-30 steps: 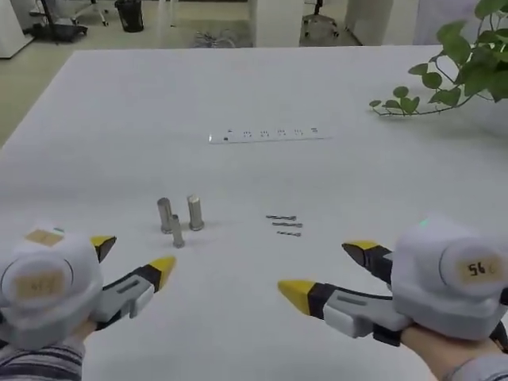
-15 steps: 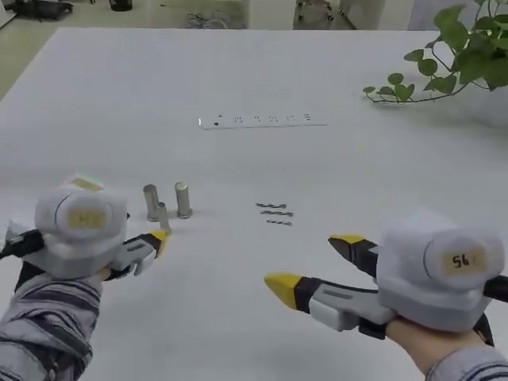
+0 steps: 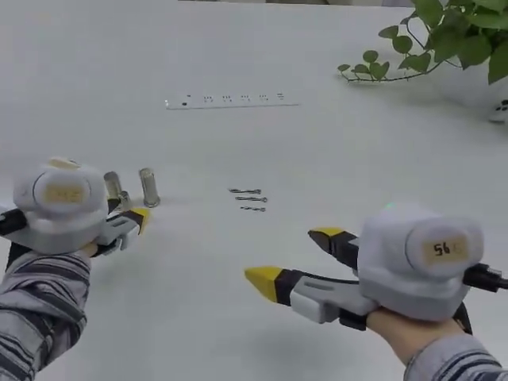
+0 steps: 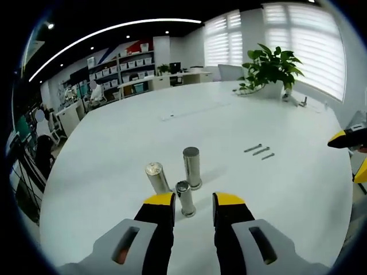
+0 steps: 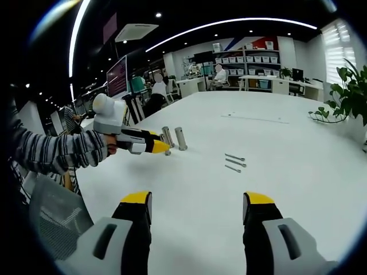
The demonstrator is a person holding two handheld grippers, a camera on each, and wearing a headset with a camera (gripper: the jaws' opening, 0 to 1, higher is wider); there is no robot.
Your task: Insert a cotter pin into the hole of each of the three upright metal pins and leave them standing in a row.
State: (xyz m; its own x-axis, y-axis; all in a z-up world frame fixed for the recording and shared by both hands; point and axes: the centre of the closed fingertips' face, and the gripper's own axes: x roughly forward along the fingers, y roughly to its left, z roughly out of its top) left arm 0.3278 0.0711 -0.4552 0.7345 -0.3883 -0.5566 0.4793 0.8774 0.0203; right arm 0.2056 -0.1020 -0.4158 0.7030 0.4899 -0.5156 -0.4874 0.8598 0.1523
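As we hold a gripper in each hand over the white workbench (image 3: 333, 151), its bare top runs out ahead of both sets of jaws. A leafy potted plant (image 3: 452, 32) stands far ahead of the right gripper (image 3: 290, 255) and off to its right. That gripper hovers above the bench with its yellow-tipped jaws spread wide and nothing between them. The left gripper (image 4: 194, 200), carried by a hand in a striped sleeve (image 3: 36, 309), has its jaws parted only narrowly. A white power strip (image 3: 232, 101) lies flat well beyond both grippers, crosswise to them. The three metal pins (image 4: 192, 167) stand upright in a tight cluster right at the left gripper's tips. The shortest pin (image 4: 184, 197) is just ahead of the gap between the jaws, and we cannot tell whether either tip touches it. The two taller ones stand just behind it. The three cotter pins (image 3: 252, 199) lie flat side by side on the bench. They are ahead and to the left of the right gripper, off to the right of the left gripper, and well apart from the metal pins.
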